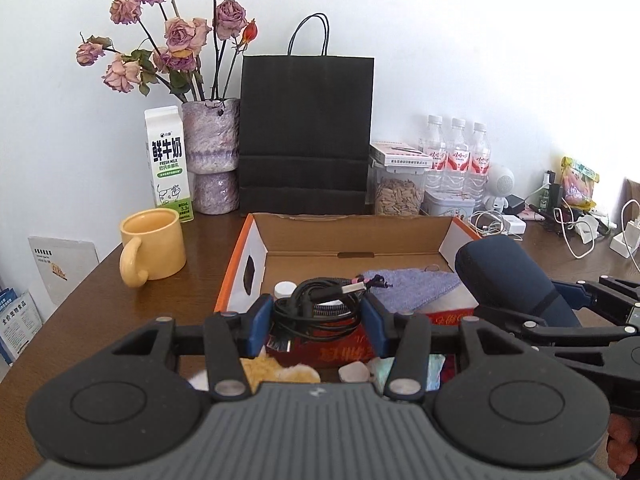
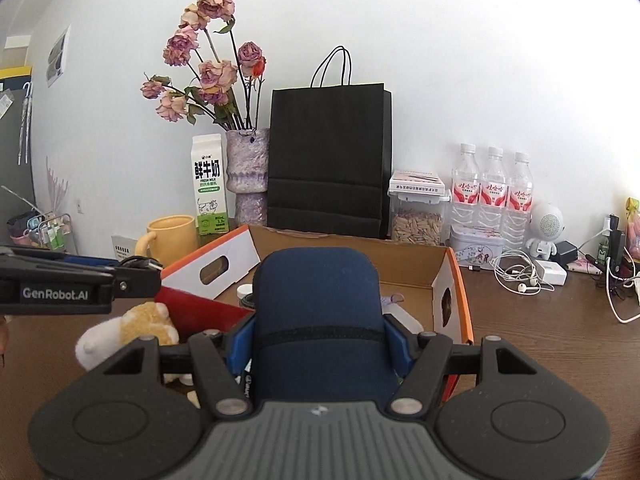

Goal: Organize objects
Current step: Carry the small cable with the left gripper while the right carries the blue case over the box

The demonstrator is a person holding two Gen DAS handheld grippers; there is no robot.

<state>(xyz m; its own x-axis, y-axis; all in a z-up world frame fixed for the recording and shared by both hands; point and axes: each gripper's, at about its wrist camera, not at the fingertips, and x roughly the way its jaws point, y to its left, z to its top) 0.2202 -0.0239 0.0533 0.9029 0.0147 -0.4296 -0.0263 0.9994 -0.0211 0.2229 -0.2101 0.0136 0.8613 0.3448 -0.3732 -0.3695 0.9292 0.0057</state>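
Left hand-held gripper (image 1: 316, 320) pinches the coiled cable (image 1: 320, 306); right hand-held gripper (image 2: 320, 346) clamps the navy pouch (image 2: 318, 320) — both held above the cardboard box (image 1: 352, 236) mid-bench, probably for sorting out of it.

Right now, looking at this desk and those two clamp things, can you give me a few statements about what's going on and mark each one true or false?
1. The left gripper is clamped on a coiled black cable. True.
2. The right gripper is empty. False: it is clamped on a dark blue pouch.
3. The yellow mug sits inside the cardboard box. False: it stands on the table to the left of the box.
4. Three water bottles stand by the wall, right of the black paper bag. True.
5. The milk carton lies on its side. False: it stands upright beside the vase.
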